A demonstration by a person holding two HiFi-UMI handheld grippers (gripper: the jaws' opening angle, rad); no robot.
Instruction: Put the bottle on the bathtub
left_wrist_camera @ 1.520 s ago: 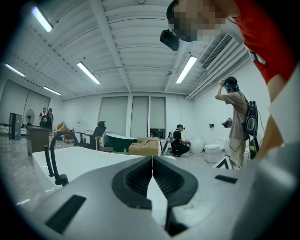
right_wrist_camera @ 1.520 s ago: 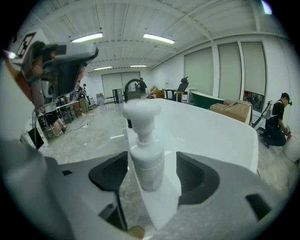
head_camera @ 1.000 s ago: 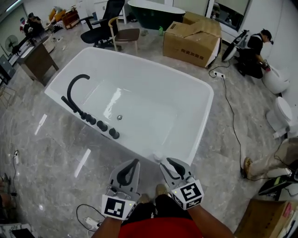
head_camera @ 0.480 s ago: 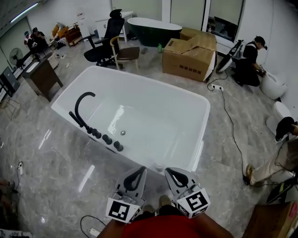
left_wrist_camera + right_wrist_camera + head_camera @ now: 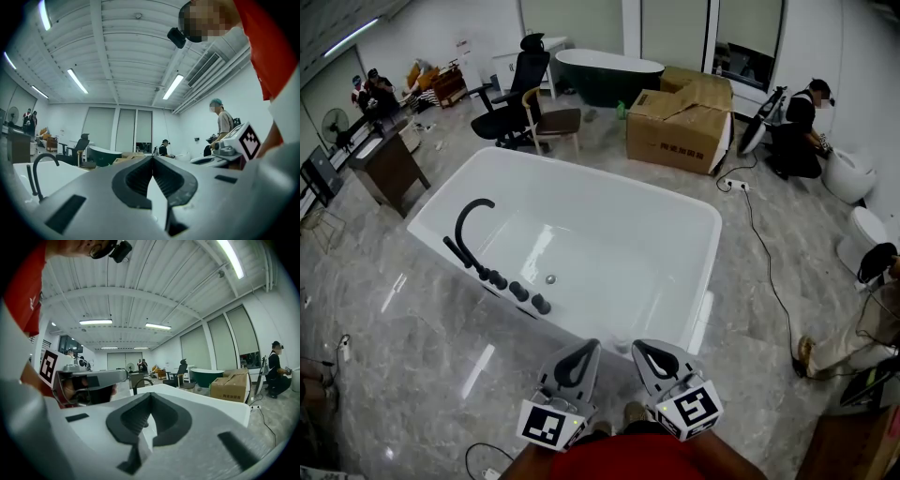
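The white bathtub point(image 5: 694, 220) fills the middle of the head view, with a black curved faucet point(image 5: 469, 225) and black knobs on its left rim. My left gripper point(image 5: 584, 349) and right gripper point(image 5: 643, 350) are side by side just before the tub's near rim, both shut and holding nothing. The left gripper view shows shut jaws point(image 5: 152, 160) with the tub point(image 5: 23, 176) at the left. The right gripper view shows shut jaws point(image 5: 150, 395) in front of the tub rim point(image 5: 211, 404). A small green bottle point(image 5: 622, 111) stands on the floor far off by a cardboard box.
A large cardboard box point(image 5: 680, 127), a dark green tub point(image 5: 609, 75), an office chair point(image 5: 511, 94) and a wooden chair point(image 5: 553, 122) lie beyond the tub. A desk point(image 5: 389, 169) is at the left. A person crouches at the right point(image 5: 797, 127); a cable point(image 5: 764, 253) runs along the floor.
The head view has tilted up, so the tub sits lower and more of the room shows. A small white item on the near rim between the grippers no longer shows. Both grippers stay shut.
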